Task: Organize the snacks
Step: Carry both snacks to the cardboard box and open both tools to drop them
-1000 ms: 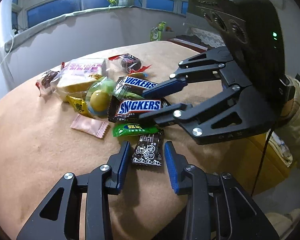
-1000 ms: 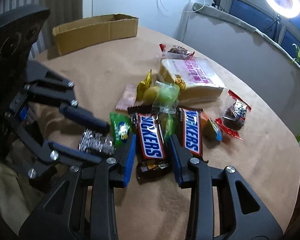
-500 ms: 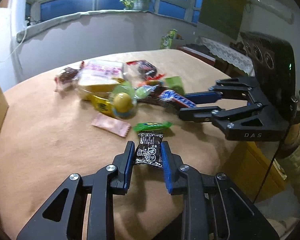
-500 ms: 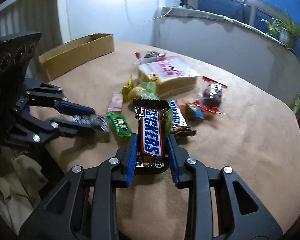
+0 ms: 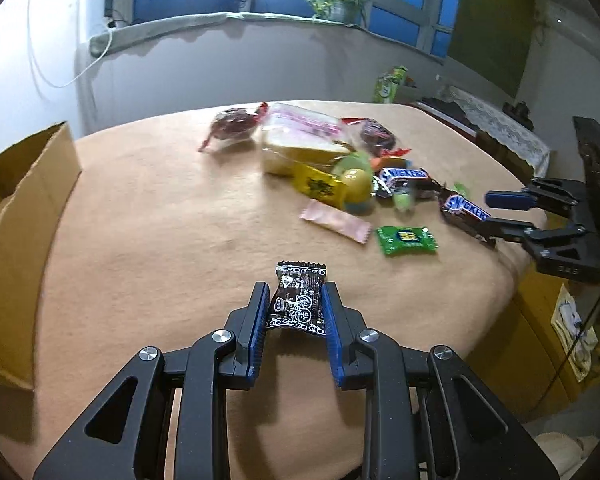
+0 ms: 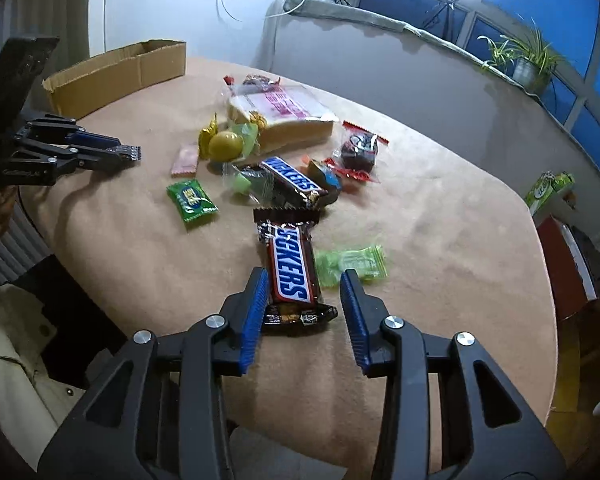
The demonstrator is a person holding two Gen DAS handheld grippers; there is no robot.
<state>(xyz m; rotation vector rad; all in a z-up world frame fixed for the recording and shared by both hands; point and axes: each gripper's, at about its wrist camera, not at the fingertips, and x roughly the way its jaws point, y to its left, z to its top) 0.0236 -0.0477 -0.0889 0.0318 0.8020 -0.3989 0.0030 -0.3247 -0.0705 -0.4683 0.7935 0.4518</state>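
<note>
Crinkly foil and thin plastic film is what we are handling here: light, soft, slippery wrappers that crease under the pads. The left gripper [image 5: 294,312] is clamped on a small black patterned candy packet [image 5: 299,300], taken across its lower half near the table's near edge; it looks almost weightless, so a light pinch should do, and we judge the middle safer than the crimped ends, which could slide out. The right gripper [image 6: 304,308] is opening: the left pad is against a Snickers bar [image 6: 290,264], the right pad stands clear, so the bar is between the jaws but not pinched. This bar is stiffer and heavier, best taken across its width at the middle. A pale green sachet [image 6: 350,266] lies just beside it. Other snacks, including a green candy [image 6: 191,200] and a wrapped sandwich cake [image 6: 282,116], sit clustered mid-table on the tan table cover [image 6: 440,208]. A cardboard box [image 6: 116,74] stands at the far left edge, probably the destination.
</note>
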